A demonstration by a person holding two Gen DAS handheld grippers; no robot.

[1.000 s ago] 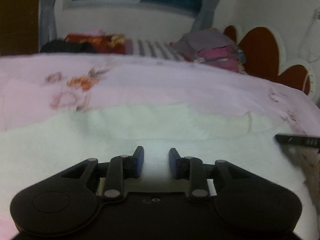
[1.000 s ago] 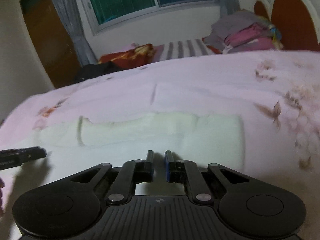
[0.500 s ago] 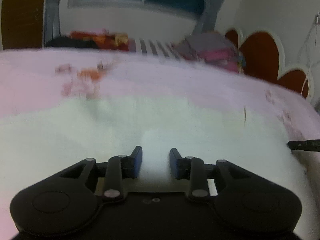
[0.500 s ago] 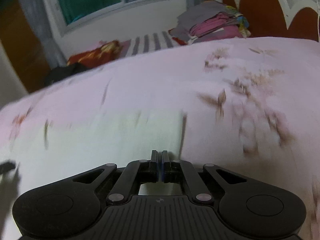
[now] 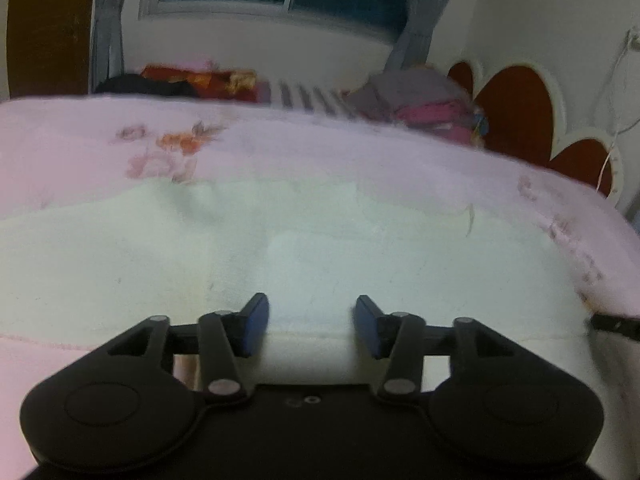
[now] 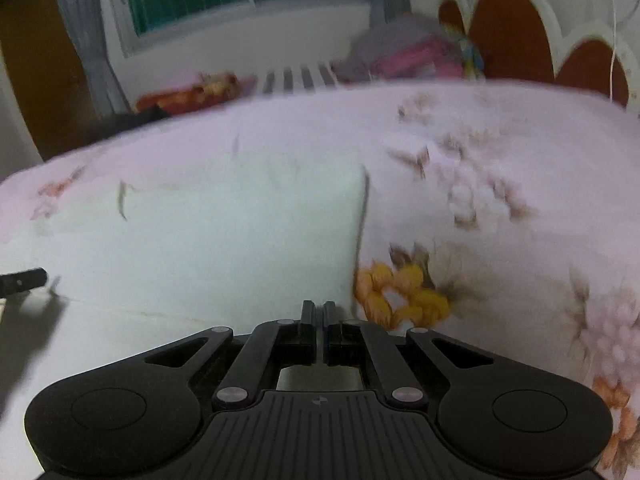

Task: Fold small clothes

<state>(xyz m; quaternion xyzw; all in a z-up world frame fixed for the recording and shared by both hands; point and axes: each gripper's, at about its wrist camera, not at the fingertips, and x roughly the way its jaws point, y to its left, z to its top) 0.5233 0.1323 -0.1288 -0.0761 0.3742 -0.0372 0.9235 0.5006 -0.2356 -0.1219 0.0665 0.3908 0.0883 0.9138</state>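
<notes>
A pale white garment lay spread flat across a pink flowered bedspread, filling most of the near part of the bed. The left tongs were opening over the garment's near folded edge; cloth showed between the blue pads, but they did not press on it, so the fold seemed to be being let go. The right tongs were clenched tight at the garment's near right corner, and whether a thin layer of cloth was pinched there could not be told. The garment's right edge ran straight, with bare bedspread beyond it, leaving open room to carry that side across. A stack of folded clothes sat well apart near the headboard.
</notes>
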